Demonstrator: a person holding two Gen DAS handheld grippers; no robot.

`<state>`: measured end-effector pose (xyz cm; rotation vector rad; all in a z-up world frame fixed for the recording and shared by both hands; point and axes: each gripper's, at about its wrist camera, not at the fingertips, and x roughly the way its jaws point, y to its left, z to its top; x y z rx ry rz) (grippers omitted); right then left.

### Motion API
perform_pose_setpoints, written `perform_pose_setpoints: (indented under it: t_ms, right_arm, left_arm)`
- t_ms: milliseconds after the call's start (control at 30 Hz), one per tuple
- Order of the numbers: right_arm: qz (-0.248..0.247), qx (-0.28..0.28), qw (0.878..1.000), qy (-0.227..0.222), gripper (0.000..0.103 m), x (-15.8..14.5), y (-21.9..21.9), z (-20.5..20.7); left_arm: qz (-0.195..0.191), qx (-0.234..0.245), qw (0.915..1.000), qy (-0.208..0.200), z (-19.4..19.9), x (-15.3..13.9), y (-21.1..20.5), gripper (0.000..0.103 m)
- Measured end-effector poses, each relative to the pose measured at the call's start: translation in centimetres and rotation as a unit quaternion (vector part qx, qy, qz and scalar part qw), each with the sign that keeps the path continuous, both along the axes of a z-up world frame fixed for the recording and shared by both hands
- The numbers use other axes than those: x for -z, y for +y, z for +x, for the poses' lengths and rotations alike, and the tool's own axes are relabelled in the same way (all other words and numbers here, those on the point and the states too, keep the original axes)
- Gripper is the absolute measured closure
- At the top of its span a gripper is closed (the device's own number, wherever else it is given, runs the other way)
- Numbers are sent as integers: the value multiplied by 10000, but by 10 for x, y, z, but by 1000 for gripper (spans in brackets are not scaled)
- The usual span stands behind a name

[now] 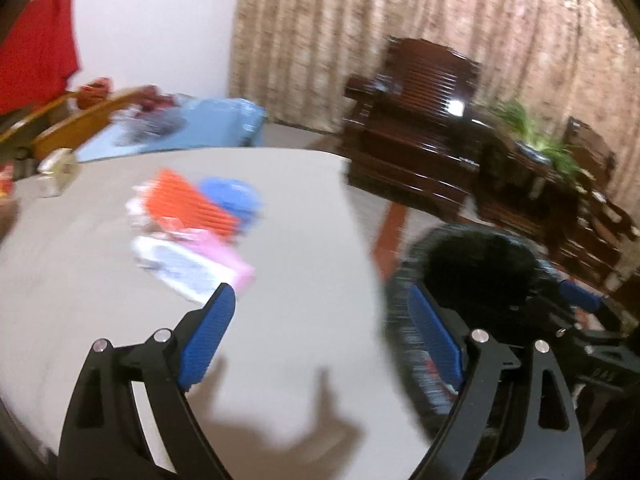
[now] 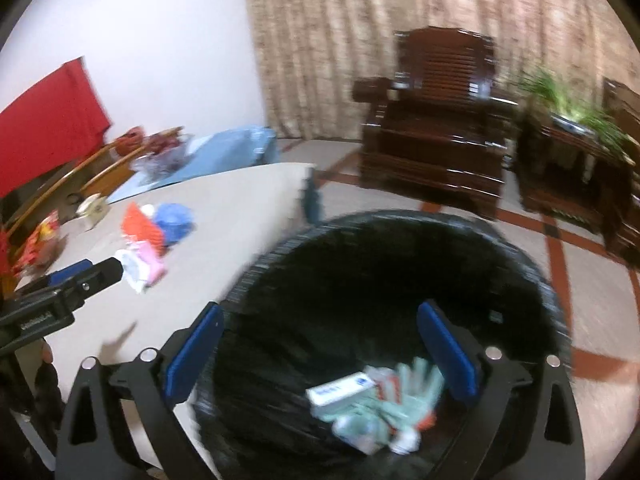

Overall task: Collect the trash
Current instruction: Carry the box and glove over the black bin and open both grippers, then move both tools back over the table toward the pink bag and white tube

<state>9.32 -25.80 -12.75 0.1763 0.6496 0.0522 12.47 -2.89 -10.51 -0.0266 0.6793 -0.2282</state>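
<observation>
A black-lined trash bin (image 2: 400,264) stands beside the table's right edge; a white-and-blue box (image 2: 340,392) and crumpled wrappers lie in its bottom. My right gripper (image 2: 320,356) is open and empty above the bin's mouth. A pile of trash lies on the beige table (image 1: 280,280): an orange packet (image 1: 188,200), a blue crumpled bag (image 1: 232,196), a pink wrapper (image 1: 216,252) and a white packet (image 1: 176,268). My left gripper (image 1: 320,340) is open and empty over the table, short of the pile. The bin also shows in the left wrist view (image 1: 480,272).
A dark wooden armchair (image 2: 436,128) and a side table with a green plant (image 2: 568,120) stand behind the bin. A light blue surface (image 1: 200,128), wooden chair backs and a red cloth (image 1: 36,48) are at the far left. A small box (image 1: 56,172) sits near the table's far edge.
</observation>
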Motion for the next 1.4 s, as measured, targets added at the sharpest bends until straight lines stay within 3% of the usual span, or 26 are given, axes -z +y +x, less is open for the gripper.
perform_pose_setpoints:
  t_ms: [133, 433, 567, 667, 900, 1033, 1400]
  right_arm:
    - [-49, -488, 9988, -62, 7, -2, 46, 26]
    - [-159, -1131, 9934, 25, 7, 14, 131, 85]
    - [-128, -1226, 9922, 165, 10, 23, 151, 110]
    - [-115, -1357, 9902, 313, 18, 32, 164, 126]
    - [-212, -1837, 9808, 623, 45, 51, 197, 139]
    - [-220, -2023, 9760, 776, 55, 60, 213, 147]
    - [-249, -2254, 9695, 930, 55, 68, 234, 148]
  left_arm:
    - [240, -588, 9980, -41, 2, 2, 53, 17]
    - [263, -1438, 9891, 173, 12, 15, 134, 17]
    - [233, -1602, 9865, 264, 20, 21, 151, 17]
    - [230, -1659, 9854, 306, 26, 27, 157, 17]
    - [251, -1843, 9818, 388, 31, 39, 171, 19]
    - [224, -1947, 9795, 474, 32, 47, 181, 20]
    - [159, -2070, 9766, 556, 36, 54, 194, 20]
